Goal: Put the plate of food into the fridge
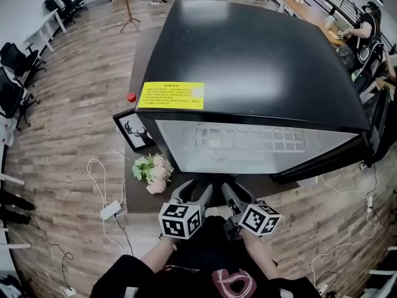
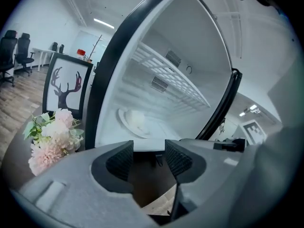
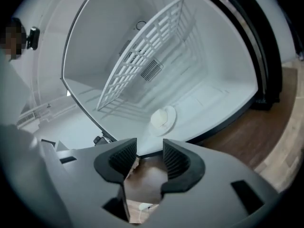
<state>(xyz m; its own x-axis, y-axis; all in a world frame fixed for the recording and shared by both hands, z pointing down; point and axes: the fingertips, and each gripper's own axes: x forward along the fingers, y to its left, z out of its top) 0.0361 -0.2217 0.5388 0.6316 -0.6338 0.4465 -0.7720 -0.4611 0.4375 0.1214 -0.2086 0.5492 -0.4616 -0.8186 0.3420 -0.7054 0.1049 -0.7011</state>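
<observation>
A white plate of pale food (image 3: 163, 118) lies on the floor of the open fridge (image 1: 248, 61), also visible as the plate (image 2: 135, 122) in the left gripper view. Both grippers sit just outside the fridge opening, side by side, pointing in. My left gripper (image 2: 148, 152) is open with nothing between its pads. My right gripper (image 3: 149, 152) is open too, and only the table surface shows in its gap. In the head view the left gripper (image 1: 193, 192) and right gripper (image 1: 237, 194) are close to the person's body, below the white interior.
A white wire shelf (image 3: 142, 56) spans the fridge interior. The fridge door (image 1: 372, 129) stands open at the right. Pink flowers (image 1: 152, 169) and a framed deer picture (image 1: 135, 131) stand left of the opening. A power strip (image 1: 110, 210) and cables lie on the floor.
</observation>
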